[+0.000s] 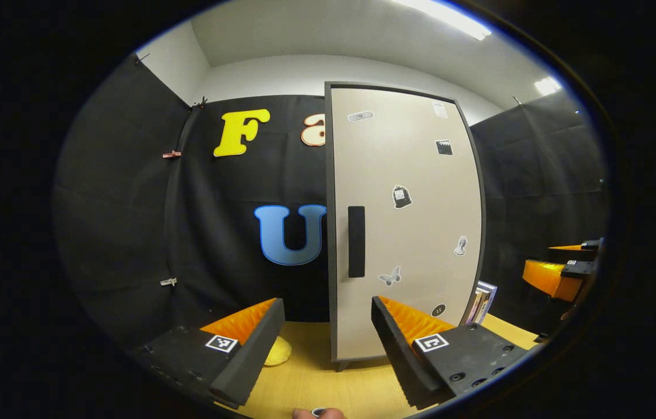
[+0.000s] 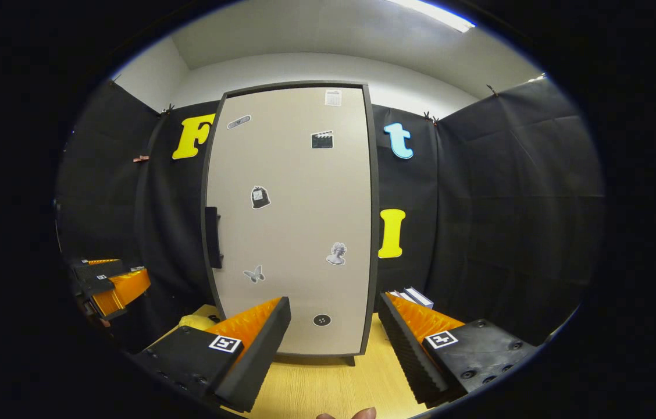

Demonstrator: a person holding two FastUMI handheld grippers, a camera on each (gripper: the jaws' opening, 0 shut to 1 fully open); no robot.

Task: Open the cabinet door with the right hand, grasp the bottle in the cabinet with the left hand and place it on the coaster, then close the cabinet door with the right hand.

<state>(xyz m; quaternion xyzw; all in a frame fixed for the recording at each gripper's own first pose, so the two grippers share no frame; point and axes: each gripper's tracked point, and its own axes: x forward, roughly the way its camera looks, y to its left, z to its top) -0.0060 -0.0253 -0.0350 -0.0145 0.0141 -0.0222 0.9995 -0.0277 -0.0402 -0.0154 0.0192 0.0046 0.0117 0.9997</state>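
The cabinet door (image 2: 290,221) is standing shut, so the bottle cannot be seen. Its upright handle (image 2: 212,237) is lying far and to the left of the right gripper (image 2: 334,343), whose fingers are spread apart. The left gripper (image 1: 328,343) is also waiting with spread fingers.

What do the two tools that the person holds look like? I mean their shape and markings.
The left tool and the right tool each have two wedge-shaped fingers with ribbed inner faces. Each finger carries a square black-and-white marker near its base, with round screw holes beside it.
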